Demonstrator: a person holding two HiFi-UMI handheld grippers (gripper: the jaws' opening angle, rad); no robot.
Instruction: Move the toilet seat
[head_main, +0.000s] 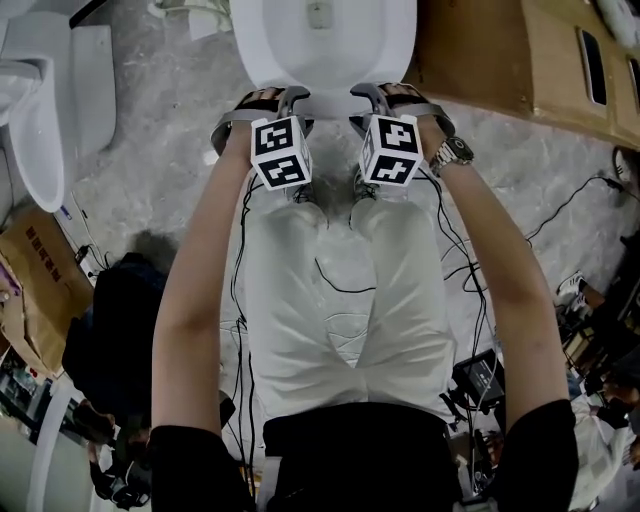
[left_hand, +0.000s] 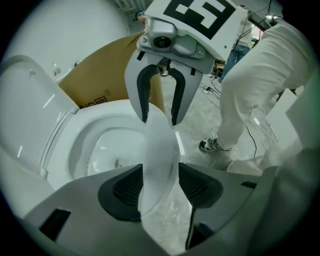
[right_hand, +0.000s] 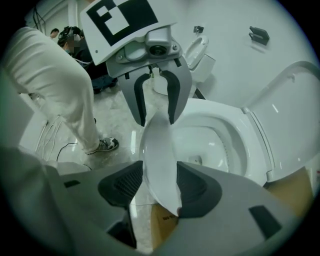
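Toilet seat (left_hand: 160, 150): white; its front rim runs edge-on between both pairs of jaws, at the front of the bowl (left_hand: 105, 145).
Left gripper (left_hand: 159, 187): points steeply down; jaws spread, straddling the rim.
Right gripper (right_hand: 161, 185): just beside the left one, facing it; jaws spread, straddling the same rim.
Lid (left_hand: 30, 100): raised behind the bowl.
Cardboard box (left_hand: 100, 85): beside the toilet.
Floor (head_main: 160, 150): grey, with cables.
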